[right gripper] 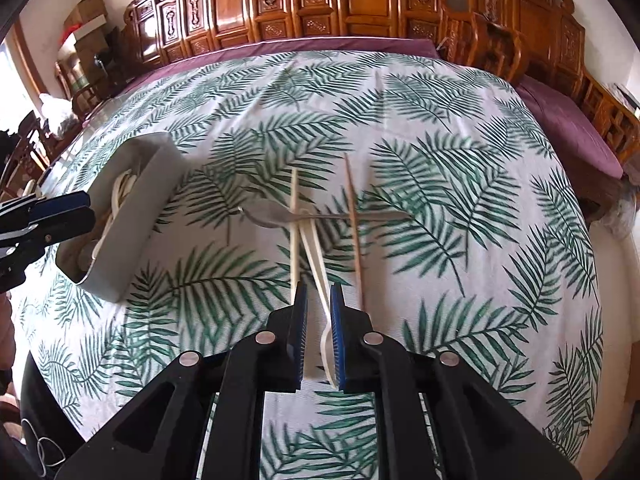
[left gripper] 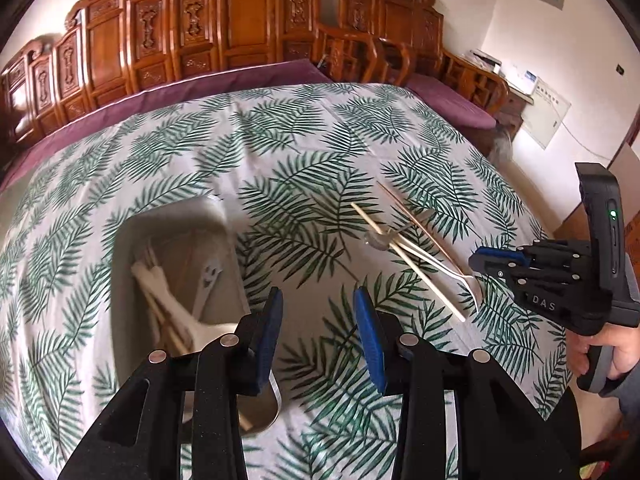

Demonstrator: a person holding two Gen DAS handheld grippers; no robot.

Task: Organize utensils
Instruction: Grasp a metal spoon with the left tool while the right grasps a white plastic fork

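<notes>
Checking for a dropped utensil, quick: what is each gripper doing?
Left gripper: open, empty, beside the bin.
Right gripper: narrowly open, white spoon between its fingers, not clamped.

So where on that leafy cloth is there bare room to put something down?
The far half of the tablecloth toward the purple cushion is bare. It is crowded mid-table, where chopsticks cross a metal spoon beside the grey tray.

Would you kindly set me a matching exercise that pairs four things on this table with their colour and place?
Things:
1. bin
2. spoon
3. right-hand chopstick
4. plastic utensil

Descriptions:
A. brown, lying straight
B. silver, lying crosswise
C. grey, already holding utensils
D. white, one end between the fingers of the right tool

Pairs: 1-C, 2-B, 3-A, 4-D
</notes>
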